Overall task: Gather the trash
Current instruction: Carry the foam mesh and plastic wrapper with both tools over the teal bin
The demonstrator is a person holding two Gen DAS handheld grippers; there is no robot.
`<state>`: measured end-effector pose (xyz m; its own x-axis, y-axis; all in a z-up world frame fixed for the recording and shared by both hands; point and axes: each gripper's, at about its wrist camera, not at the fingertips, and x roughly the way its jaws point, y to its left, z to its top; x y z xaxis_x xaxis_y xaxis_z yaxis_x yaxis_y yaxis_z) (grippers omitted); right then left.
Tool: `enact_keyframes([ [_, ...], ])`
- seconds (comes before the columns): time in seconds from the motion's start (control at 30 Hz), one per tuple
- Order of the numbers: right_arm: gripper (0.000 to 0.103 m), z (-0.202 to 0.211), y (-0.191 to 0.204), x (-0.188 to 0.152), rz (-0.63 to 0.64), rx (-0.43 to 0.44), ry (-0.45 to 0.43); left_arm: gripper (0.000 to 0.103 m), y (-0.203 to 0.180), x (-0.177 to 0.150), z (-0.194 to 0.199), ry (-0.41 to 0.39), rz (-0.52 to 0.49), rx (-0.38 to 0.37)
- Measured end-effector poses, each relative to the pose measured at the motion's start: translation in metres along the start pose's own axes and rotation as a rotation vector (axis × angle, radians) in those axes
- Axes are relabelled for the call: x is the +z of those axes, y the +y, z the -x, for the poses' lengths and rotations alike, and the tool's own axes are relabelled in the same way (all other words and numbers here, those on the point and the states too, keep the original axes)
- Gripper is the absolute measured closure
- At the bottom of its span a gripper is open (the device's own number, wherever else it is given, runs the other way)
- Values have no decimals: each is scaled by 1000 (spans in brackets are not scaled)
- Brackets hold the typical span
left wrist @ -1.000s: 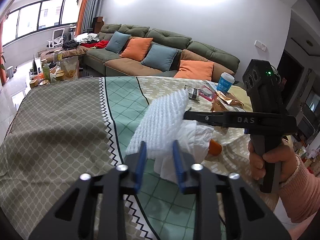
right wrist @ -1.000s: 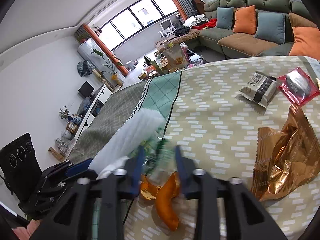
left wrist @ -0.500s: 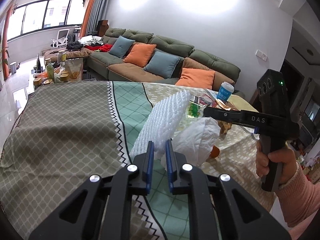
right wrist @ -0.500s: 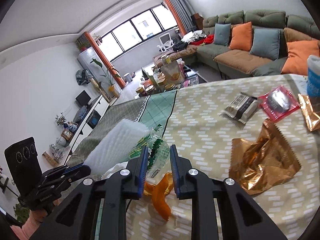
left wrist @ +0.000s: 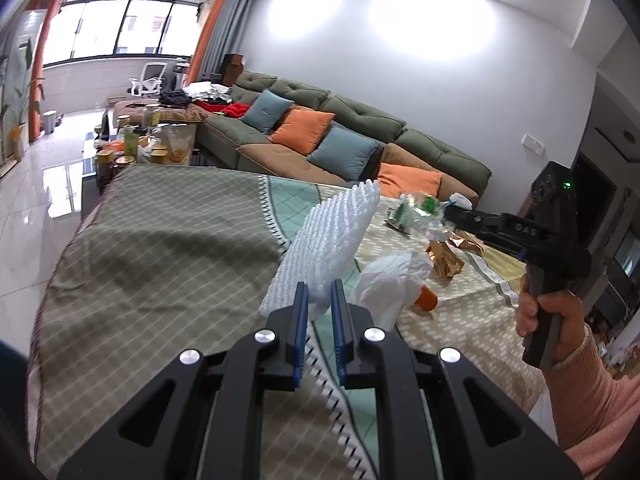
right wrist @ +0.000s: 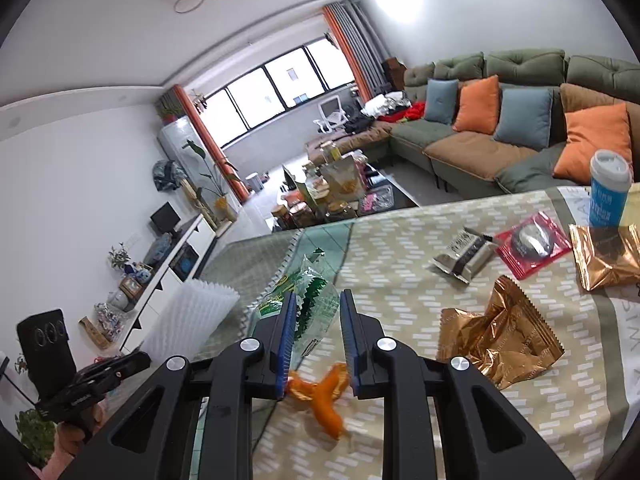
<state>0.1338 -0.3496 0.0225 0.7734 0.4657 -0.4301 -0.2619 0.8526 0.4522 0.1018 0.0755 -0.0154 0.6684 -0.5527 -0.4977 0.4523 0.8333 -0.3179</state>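
My left gripper (left wrist: 319,305) is shut on the lower edge of a white foam net sheet (left wrist: 332,244), which stands up from the tablecloth (left wrist: 160,264). A crumpled white tissue (left wrist: 384,284) and an orange peel (left wrist: 426,299) lie just to its right. My right gripper (right wrist: 318,317) is shut on a clear wrapper with green print (right wrist: 310,298), held above the orange peel (right wrist: 322,394). In the left wrist view that wrapper (left wrist: 416,210) hangs from the right gripper (left wrist: 450,213), with a hand in a pink sleeve on the handle.
On the cloth to the right lie a crumpled gold wrapper (right wrist: 496,344), a second gold wrapper (right wrist: 604,256), a red packet (right wrist: 532,244), a silver-black packet (right wrist: 464,258) and a blue cup (right wrist: 610,192). A sofa (left wrist: 360,128) stands behind the table.
The left jaws closed on the foam net and raised it. The right gripper lifted the green-printed wrapper off the table, leaving the orange peel below.
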Motion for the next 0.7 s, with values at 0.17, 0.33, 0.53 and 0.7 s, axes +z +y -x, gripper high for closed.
enact_keyframes([
  [0.17, 81, 8, 21, -2, 29, 56, -14, 90, 11, -8, 26, -27, 32, 15],
  [0.33, 81, 8, 41, -9, 50, 116, -1, 90, 17, -18, 51, -52, 50, 33],
  [0.53, 81, -3, 67, -21, 77, 179, 39, 90, 24, -28, 75, -81, 74, 52],
  [0.7, 81, -16, 86, -31, 95, 219, 79, 90, 29, -37, 92, -105, 101, 70],
])
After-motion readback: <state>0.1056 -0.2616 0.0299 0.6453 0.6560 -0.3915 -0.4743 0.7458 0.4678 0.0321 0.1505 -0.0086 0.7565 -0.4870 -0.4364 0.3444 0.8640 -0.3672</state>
